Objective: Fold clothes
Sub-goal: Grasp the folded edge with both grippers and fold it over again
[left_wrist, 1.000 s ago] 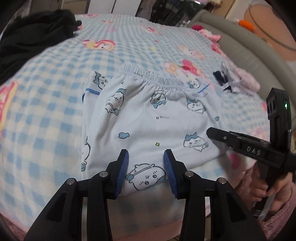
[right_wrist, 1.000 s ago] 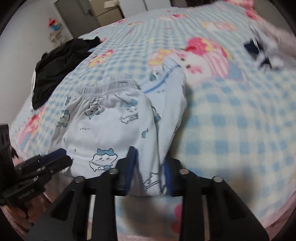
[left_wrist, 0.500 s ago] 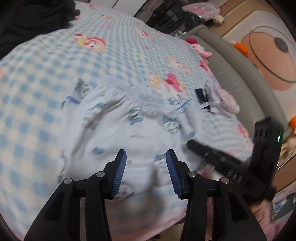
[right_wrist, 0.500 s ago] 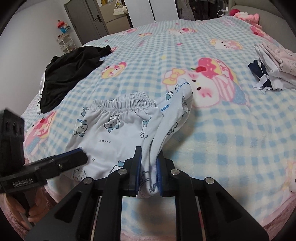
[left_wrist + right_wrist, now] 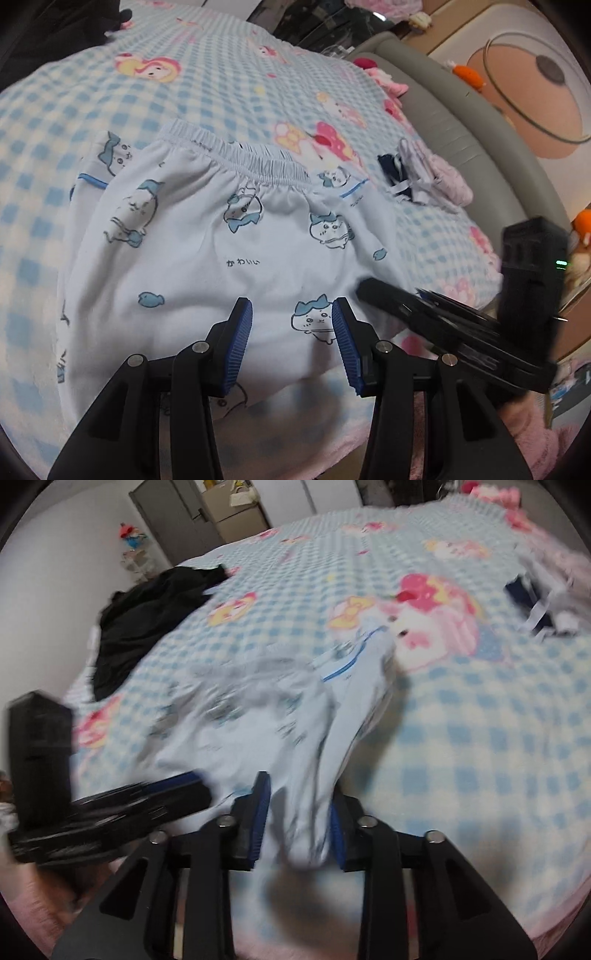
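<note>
While the pale blue cotton pyjama trousers with cartoon animal prints [image 5: 236,266] lie across the blue-and-white checked fleece blanket [image 5: 207,85], we see them filling the middle of the left wrist view, with the gathered elastic waistband [image 5: 236,151] toward the top of the frame and the folded lower edge at the bottom, next to our tongs. The cloth is soft and thin, doubled over, with a blue-piped hem [image 5: 347,668] showing at centre in the right wrist view.

Our right gripper [image 5: 299,819] sits at the bottom centre of its frame with a thick bunch of that lower edge between its blue pads, which press on it from both sides, though the frame is blurred. Our left gripper [image 5: 291,347] hangs just above the same edge at bottom centre, pads spread, nothing between them.

We judge the right gripper the nearer, the cloth running away from it toward the upper left.

A black garment [image 5: 147,620] lies at upper left, a small folded stack [image 5: 424,177] at right.
</note>
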